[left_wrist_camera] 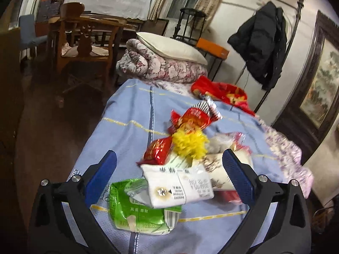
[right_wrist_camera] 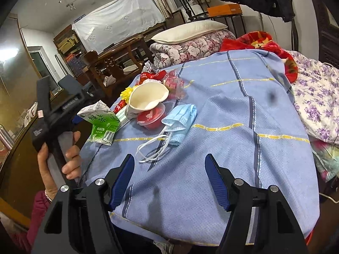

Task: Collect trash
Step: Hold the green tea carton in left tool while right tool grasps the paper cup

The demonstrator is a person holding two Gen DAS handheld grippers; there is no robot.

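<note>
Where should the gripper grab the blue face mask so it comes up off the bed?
Probably pinch the crumpled blue body of the face mask from above; it bunches up off the sheet. Its thin white ear loops lie flat and could slip.

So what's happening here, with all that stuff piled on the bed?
A person is clearing trash off a bed covered by a blue sheet, holding a two-finger gripper in each hand. The left gripper hangs open over a green carton and a white carton. The right gripper is open over bare sheet, near a blue face mask. Nothing is held yet.
</note>
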